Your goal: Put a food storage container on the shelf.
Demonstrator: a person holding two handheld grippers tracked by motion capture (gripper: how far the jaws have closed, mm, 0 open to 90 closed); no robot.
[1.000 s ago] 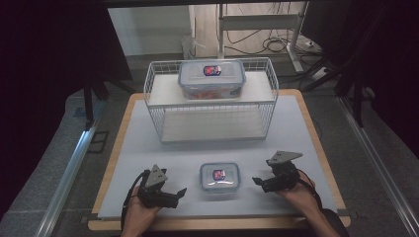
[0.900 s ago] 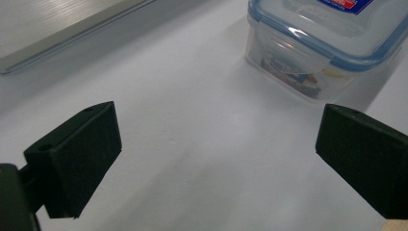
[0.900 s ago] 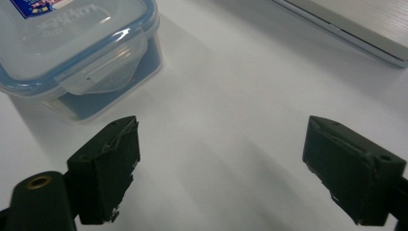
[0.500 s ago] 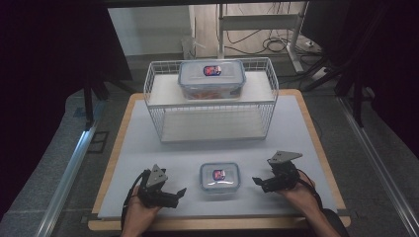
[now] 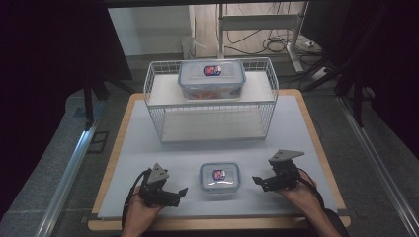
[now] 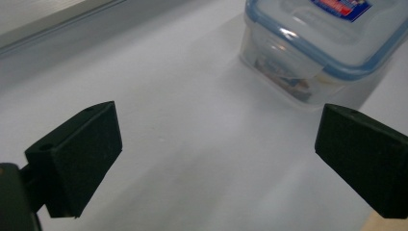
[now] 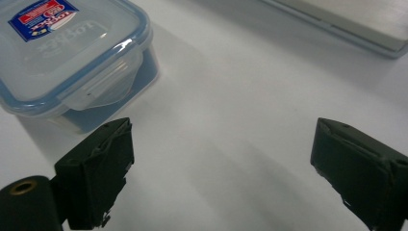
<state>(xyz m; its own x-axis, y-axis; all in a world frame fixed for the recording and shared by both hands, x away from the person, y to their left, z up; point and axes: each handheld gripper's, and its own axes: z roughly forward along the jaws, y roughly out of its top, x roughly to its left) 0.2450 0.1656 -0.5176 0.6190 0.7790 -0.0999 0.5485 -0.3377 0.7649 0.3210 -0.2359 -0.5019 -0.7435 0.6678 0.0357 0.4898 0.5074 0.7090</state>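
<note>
A small clear container [image 5: 219, 177] with a blue-rimmed lid and a red and blue label sits on the white mat near the front edge. My left gripper [image 5: 181, 192] rests on the mat to its left, jaws wide apart and empty. In the left gripper view, the left gripper [image 6: 216, 159] points at the container's corner [image 6: 327, 43], a short gap away. My right gripper [image 5: 257, 180] lies to the container's right and is open. Its jaws have just been opening, with nothing between them. The right gripper [image 7: 221, 168] has the container [image 7: 62, 53] just ahead on its left.
A white wire rack [image 5: 163, 123] stands at the back of the mat. A larger lidded container [image 5: 211, 79] rests on its upper shelf, and the lower shelf is bare. The mat [image 5: 296, 128] lies on a wooden board, with dark floor and metal rails beyond its edges.
</note>
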